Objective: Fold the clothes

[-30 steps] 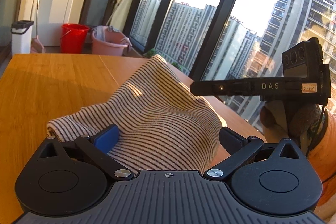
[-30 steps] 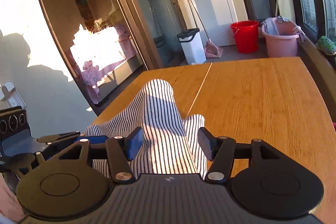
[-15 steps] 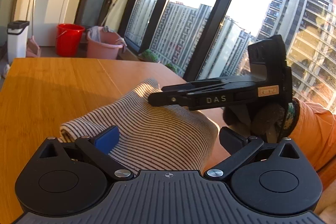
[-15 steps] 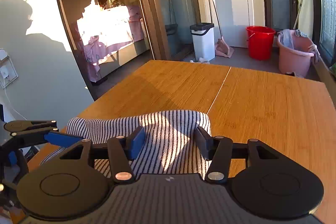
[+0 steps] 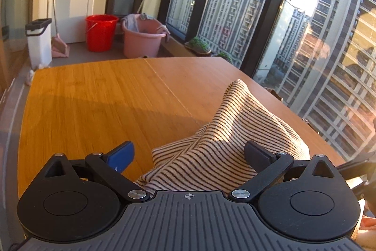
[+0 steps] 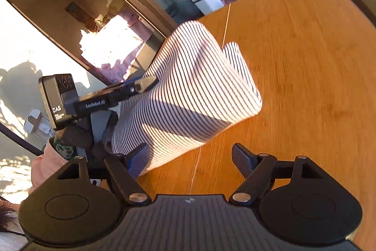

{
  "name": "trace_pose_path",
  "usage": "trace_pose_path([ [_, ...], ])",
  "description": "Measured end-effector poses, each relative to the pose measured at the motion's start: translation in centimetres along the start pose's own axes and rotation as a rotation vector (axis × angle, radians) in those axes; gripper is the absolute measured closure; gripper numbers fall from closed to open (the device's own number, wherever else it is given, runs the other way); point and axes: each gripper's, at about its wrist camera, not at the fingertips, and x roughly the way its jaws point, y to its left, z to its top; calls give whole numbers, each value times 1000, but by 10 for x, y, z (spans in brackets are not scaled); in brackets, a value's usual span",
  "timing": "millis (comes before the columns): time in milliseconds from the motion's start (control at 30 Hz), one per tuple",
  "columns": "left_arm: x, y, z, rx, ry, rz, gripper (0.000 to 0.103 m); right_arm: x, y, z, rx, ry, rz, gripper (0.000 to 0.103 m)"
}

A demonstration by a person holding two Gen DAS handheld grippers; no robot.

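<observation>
A folded striped cloth [image 5: 225, 133] rests on the wooden table [image 5: 94, 100]. In the left wrist view my left gripper [image 5: 188, 152] is open, with its right finger against the cloth and its blue left finger [image 5: 121, 155] over bare wood. In the right wrist view the striped cloth [image 6: 192, 86] is bunched up, and my right gripper [image 6: 190, 157] is open with its left finger at the cloth's near edge. The left gripper [image 6: 141, 84] also shows there from the side, its tips against the cloth's left side.
Beyond the table's far edge stand a red bucket [image 5: 101, 32], a pink tub [image 5: 142, 39] and a white bin [image 5: 38, 41]. Tall windows run along the right side [image 5: 235, 15]. The person's hand [image 6: 77, 135] holds the left gripper.
Both grippers have shifted and the right one has tilted. The cloth now lies to the left of the right gripper and to the right of the left gripper. The view is blurred by motion.
</observation>
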Motion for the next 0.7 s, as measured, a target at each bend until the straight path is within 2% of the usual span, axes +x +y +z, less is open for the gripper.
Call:
trace_pose_path([
  [167,-4,3,-3,-12,10,-2,1,21,7,2,12,13,29,25],
  [400,-5,5,-10,-38,18,-24,1,33,9,10,-1,2,11,28],
  [500,-6,9,-15,-88,26,-55,1,29,9,17,-16,-11,6,31],
  [600,-11,12,-25,-169,35,-103,9,29,12,23,-59,-17,-18,32],
  [700,-18,12,-33,-224,41,-125,11,27,17,31,-130,-36,-58,32],
])
